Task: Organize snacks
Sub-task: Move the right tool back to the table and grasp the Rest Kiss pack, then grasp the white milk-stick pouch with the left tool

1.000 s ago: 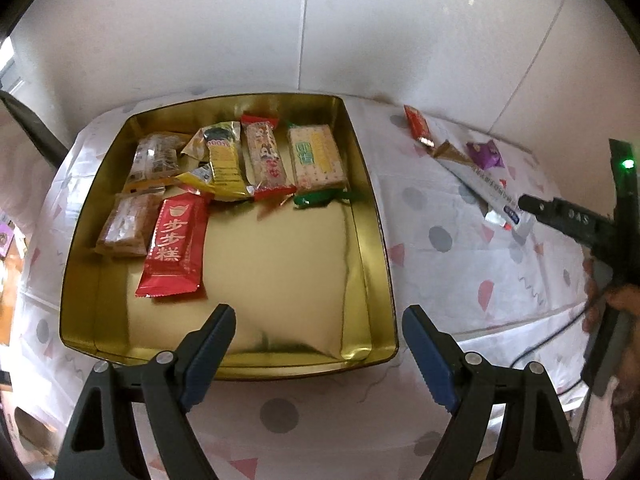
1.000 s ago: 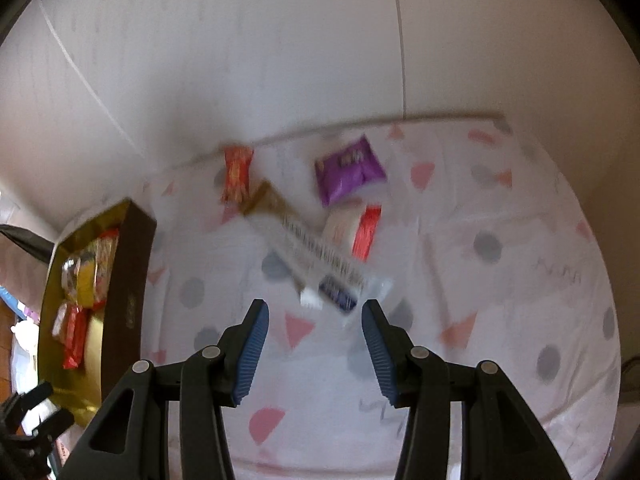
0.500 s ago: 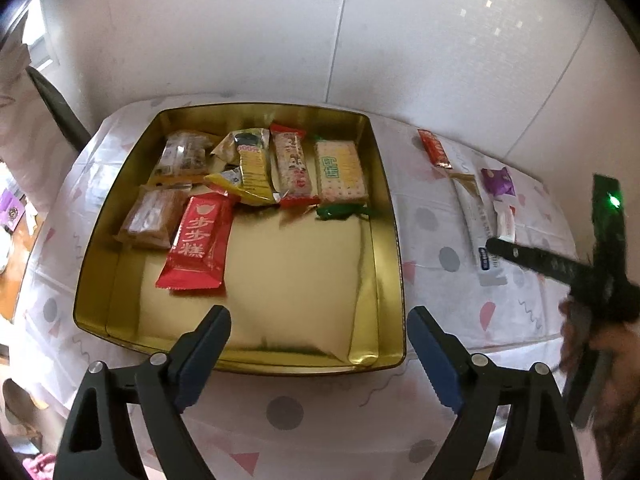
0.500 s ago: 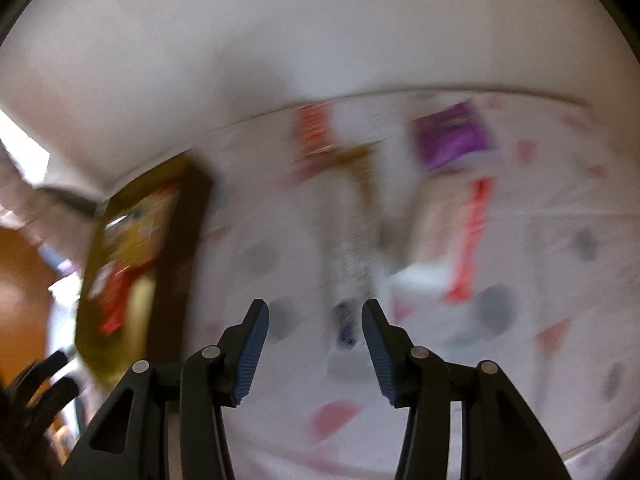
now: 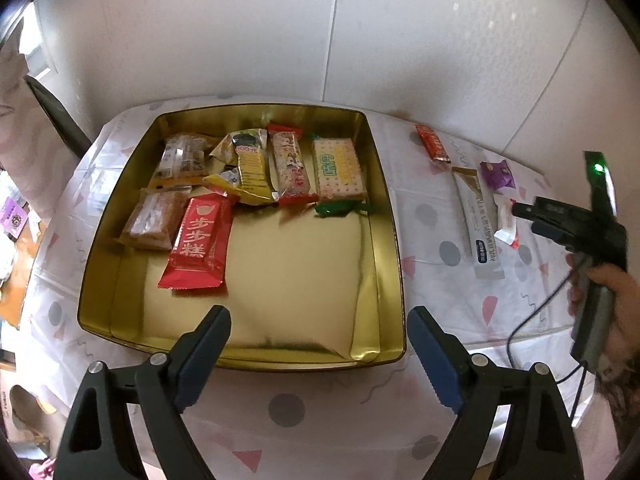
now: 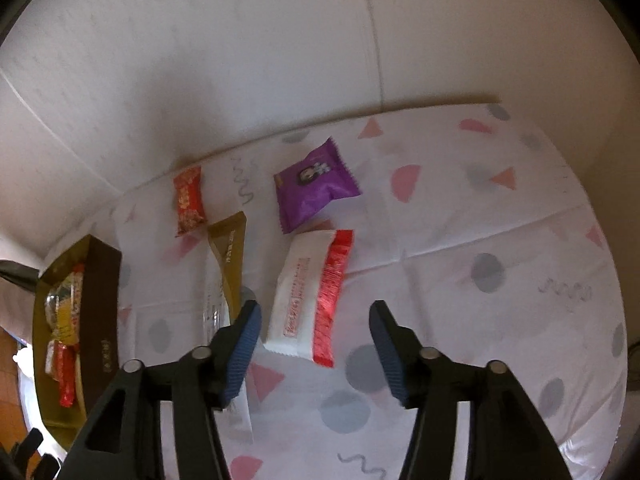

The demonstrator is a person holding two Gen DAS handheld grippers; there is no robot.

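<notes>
Snacks half sorted: a gold tin (image 5: 384, 216) sits on a table draped in a white cloth (image 5: 448, 292) patterned with pink and grey shapes, against pale panelled walls (image 5: 240, 32).

From the left, a dark chair back (image 5: 52, 112) stands by the table's far-left corner. The tin's far half holds wrapped snacks, among them a red packet (image 5: 198, 244) and a green-and-yellow cracker pack (image 5: 339, 168). The left gripper (image 5: 318, 354) hovers at the tin's near rim, fingers wide apart and empty. To the tin's right, loose on the cloth, lie an orange-red bar (image 6: 189, 200), a long gold-and-white stick pack (image 6: 228, 256), a purple packet (image 6: 316, 184) and a white-and-red packet (image 6: 310, 294). The right gripper (image 6: 316, 326) is poised over the white-and-red packet, fingers spread to either side of its near end, closed on nothing.
</notes>
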